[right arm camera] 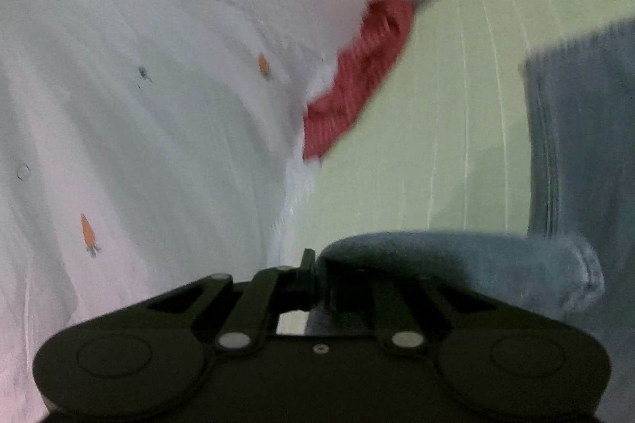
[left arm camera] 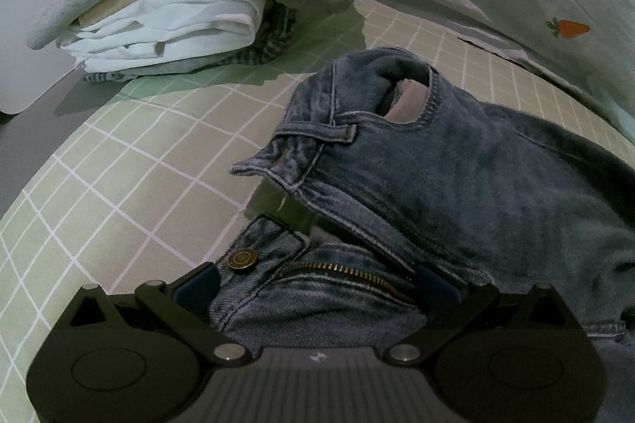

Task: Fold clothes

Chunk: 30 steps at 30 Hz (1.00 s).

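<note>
A pair of blue jeans (left arm camera: 456, 176) lies on the green checked sheet (left arm camera: 131, 184), waistband towards me, zip and brass button (left arm camera: 241, 259) showing. My left gripper (left arm camera: 313, 284) is open, its fingers either side of the jeans' fly, low over the fabric. In the right wrist view my right gripper (right arm camera: 315, 276) is shut on a fold of the jeans (right arm camera: 456, 260), which drapes over its right finger. More of the jeans (right arm camera: 583, 153) hangs or lies at the right. That view is blurred.
A stack of folded clothes (left arm camera: 170, 22), grey on top, white beneath, sits at the far left by a white board (left arm camera: 27, 26). A pale quilt with carrot prints (left arm camera: 555, 6) (right arm camera: 139, 145) lies behind. A red garment (right arm camera: 357, 81) lies at the quilt's edge.
</note>
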Available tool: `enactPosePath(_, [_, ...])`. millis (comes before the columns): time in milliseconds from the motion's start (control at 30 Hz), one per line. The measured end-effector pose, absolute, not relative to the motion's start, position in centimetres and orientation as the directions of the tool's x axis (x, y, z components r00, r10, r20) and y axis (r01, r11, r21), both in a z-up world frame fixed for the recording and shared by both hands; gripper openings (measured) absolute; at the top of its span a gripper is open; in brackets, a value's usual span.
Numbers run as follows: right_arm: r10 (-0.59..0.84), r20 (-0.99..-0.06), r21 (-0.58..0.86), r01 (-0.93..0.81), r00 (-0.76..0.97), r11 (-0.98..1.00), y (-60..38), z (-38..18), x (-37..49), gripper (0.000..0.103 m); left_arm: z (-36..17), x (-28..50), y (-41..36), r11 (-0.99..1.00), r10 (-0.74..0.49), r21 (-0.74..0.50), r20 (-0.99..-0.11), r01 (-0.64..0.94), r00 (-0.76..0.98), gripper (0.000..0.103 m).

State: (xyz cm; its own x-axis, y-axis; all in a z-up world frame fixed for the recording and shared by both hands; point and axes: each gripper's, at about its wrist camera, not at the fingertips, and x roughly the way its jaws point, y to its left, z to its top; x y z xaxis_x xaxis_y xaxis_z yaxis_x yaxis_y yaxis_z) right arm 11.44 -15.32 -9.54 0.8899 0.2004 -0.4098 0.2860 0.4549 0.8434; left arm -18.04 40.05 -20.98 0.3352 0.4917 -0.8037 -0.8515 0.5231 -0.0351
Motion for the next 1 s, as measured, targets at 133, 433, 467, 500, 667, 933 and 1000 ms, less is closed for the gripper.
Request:
enactPosePath(133, [0.148,-0.408,0.801,0.276,0.901,0.532,-15.5,-7.4,12.9,0.006,-21.0,-18.0,40.1,0.526,0.491,-0.035,-0.803,-0.85,0.337,0.103])
enactPosePath(433, [0.212,-0.588,0.517,0.161,0.781,0.84,-6.0,-7.8,25.4,0.055,-21.0,-17.9,40.0,0.526,0.499,-0.033,-0.797,-0.85,0.34,0.103])
enactPosePath(467, [0.249,-0.619,0.509,0.139,0.745,0.85,-4.6,-8.4,26.1,0.059,-21.0,-17.9,40.0,0.526,0.5,-0.033,-0.796,-0.85,0.34,0.103])
enactPosePath(500, [0.264,-0.633,0.502,0.126,0.728,0.856,-3.3,-9.0,26.2,0.061,-21.0,-18.0,39.9,0.526,0.501,-0.033,-0.795,-0.85,0.342,0.103])
enactPosePath(667, [0.308,-0.697,0.434,0.039,0.647,0.9,1.3,-13.0,23.1,0.077,-21.0,-18.0,39.8,0.526,0.507,-0.034,-0.79,-0.85,0.345,0.103])
enactPosePath(933, [0.257,-0.788,0.2,-0.162,0.559,0.966,5.8,-17.6,15.5,0.078,-20.5,-18.4,41.0,0.494,0.456,-0.102,-0.815,-0.863,0.357,0.103])
enactPosePath(1000, [0.221,-0.799,0.102,-0.235,0.56,0.967,6.9,-17.8,14.2,0.08,-20.5,-18.6,41.2,0.485,0.458,-0.116,-0.811,-0.867,0.365,0.103])
